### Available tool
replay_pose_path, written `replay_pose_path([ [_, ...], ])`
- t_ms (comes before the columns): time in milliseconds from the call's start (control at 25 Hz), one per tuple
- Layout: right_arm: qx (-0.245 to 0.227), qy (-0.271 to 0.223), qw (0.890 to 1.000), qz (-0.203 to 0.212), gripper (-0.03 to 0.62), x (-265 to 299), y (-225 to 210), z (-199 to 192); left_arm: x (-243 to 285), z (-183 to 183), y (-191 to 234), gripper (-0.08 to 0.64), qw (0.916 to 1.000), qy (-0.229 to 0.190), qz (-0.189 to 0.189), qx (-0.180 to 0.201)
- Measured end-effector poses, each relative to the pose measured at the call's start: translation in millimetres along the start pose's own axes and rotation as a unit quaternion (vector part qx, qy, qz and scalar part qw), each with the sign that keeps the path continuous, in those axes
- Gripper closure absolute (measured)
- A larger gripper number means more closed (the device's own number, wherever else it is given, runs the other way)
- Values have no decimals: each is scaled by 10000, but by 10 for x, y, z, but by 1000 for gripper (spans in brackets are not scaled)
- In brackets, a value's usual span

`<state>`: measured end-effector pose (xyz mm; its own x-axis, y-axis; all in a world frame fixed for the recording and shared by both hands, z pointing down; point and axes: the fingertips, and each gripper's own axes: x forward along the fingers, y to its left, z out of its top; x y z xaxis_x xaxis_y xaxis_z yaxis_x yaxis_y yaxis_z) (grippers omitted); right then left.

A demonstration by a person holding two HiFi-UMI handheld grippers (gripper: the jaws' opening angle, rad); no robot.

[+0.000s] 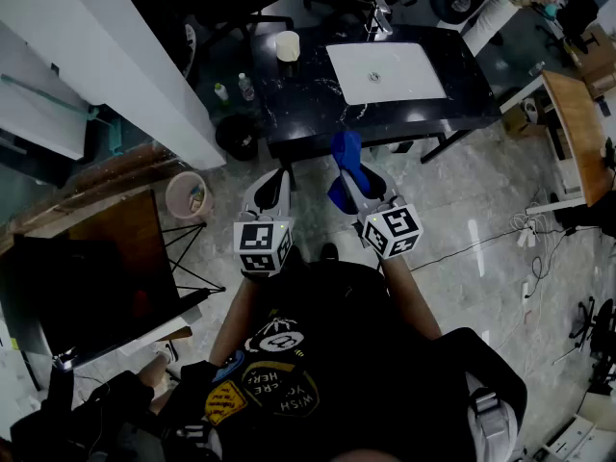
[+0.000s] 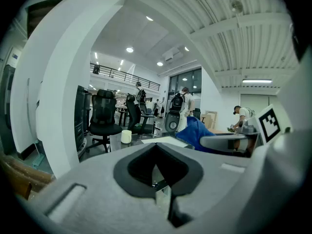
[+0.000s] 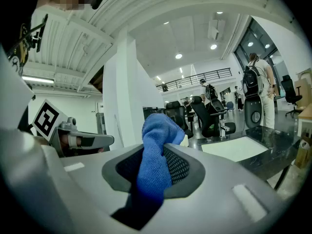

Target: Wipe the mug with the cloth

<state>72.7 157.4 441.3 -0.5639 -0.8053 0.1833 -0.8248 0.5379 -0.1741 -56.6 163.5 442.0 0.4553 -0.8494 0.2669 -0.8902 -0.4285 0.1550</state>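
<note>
Looking steeply down from the head view, I saw a black table [image 1: 308, 99] a step ahead of the person. The mug [image 1: 287, 44], cream and upright, stood near the table's far left corner, well apart from both grippers. A white mat [image 1: 385, 70] lay just to its right, toward the far edge.

My right gripper [image 1: 354, 183] had its jaws closed partway on the blue cloth [image 1: 345, 152]. The cloth bunched out above the jaws and hung below them. My left gripper [image 1: 277, 183] had its jaws together with nothing between them. It was level with the right one and short of the table's near edge.

I judged the step in hand to be the approach. To do it well, the left jaws would need to open before reaching the mug and steady it by its wall. The cloth's loose fold, not the jaw tips, should meet the mug. I could not make out the mug's handle.

On the floor by the table's left end were a black bin [image 1: 236, 133] and two bottles [image 1: 233, 89], with a round basket [image 1: 190, 195] nearer. Office chairs stood beyond the table. Nothing lay between the grippers and the mug, but the reach ran across the whole table.
</note>
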Motion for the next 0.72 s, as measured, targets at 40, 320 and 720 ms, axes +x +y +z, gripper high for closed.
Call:
replay_pose_path([
  [40,10,-3,10000,-8,494,9,11,-8,-10,-13,21,555,10000,2,5,-8],
  [320,-5,25,10000,-3,494,140,102,-52,-25,-82,212,555,9999,19,20,-143],
  [720,49,111,9995,-283,494,482,80,-130,85,-219,589,555,9994,154,-115,-297],
])
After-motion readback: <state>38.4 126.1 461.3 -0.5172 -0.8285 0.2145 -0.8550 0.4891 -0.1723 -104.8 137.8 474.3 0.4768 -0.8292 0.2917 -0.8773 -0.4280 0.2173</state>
